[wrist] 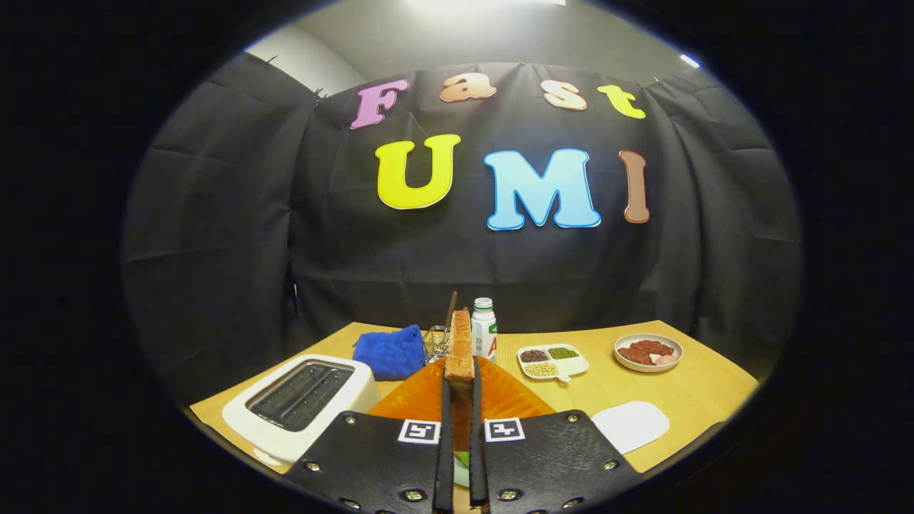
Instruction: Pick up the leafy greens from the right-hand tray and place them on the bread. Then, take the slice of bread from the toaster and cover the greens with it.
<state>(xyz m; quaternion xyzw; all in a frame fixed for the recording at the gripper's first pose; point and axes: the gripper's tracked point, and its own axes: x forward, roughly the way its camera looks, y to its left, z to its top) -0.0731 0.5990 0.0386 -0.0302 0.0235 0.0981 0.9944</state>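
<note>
At lower centre of the frame, the hand-held gripper (460,400) points level over the counter (685,389), clamped on an upright bread slice (460,346) above the orange plate (510,396).

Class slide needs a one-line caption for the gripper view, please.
Hand-held gripper shut on a slice of bread held upright above the orange plate, the toaster beside it.
</note>
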